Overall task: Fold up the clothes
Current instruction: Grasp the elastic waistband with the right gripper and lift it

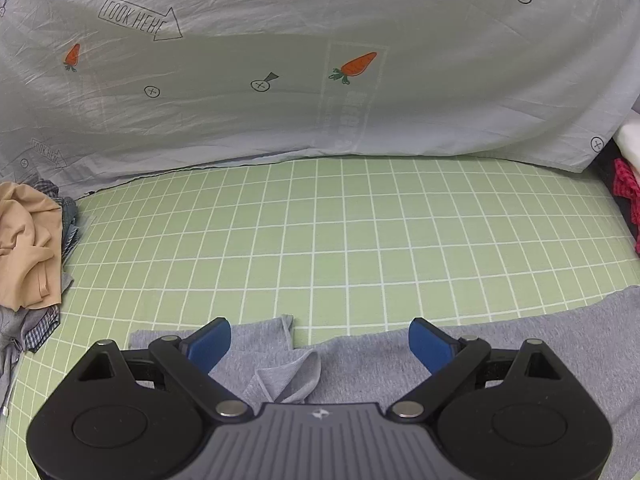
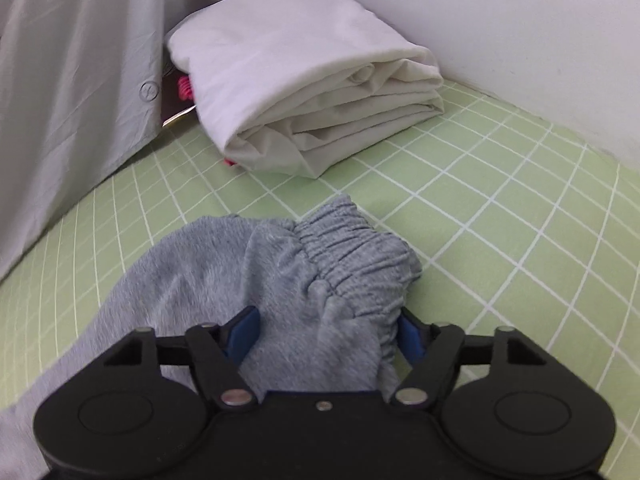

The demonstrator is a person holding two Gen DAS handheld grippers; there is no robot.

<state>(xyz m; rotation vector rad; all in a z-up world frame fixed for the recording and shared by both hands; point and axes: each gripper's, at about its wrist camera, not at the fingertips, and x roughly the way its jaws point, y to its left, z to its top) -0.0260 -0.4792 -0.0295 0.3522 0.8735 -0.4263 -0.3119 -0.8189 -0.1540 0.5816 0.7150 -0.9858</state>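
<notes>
A grey knit garment (image 1: 520, 360) lies spread along the near edge of the green grid sheet (image 1: 340, 232). One crumpled corner of it (image 1: 292, 376) sits between the blue pads of my left gripper (image 1: 322, 344), which hovers over it open and grips nothing. In the right wrist view the garment's gathered elastic waistband (image 2: 352, 248) is bunched up and raised off the sheet. My right gripper (image 2: 326, 332) is shut on this thick bunch, its blue pads (image 2: 244, 328) pressed against the cloth on both sides. The rest of the garment trails down to the lower left.
A pile of crumpled clothes, beige on top (image 1: 28, 248), lies at the left. A pale blue printed sheet (image 1: 320, 60) hangs behind the bed. A folded white cloth (image 2: 304, 80) rests on pink and dark items by the white wall (image 2: 520, 20).
</notes>
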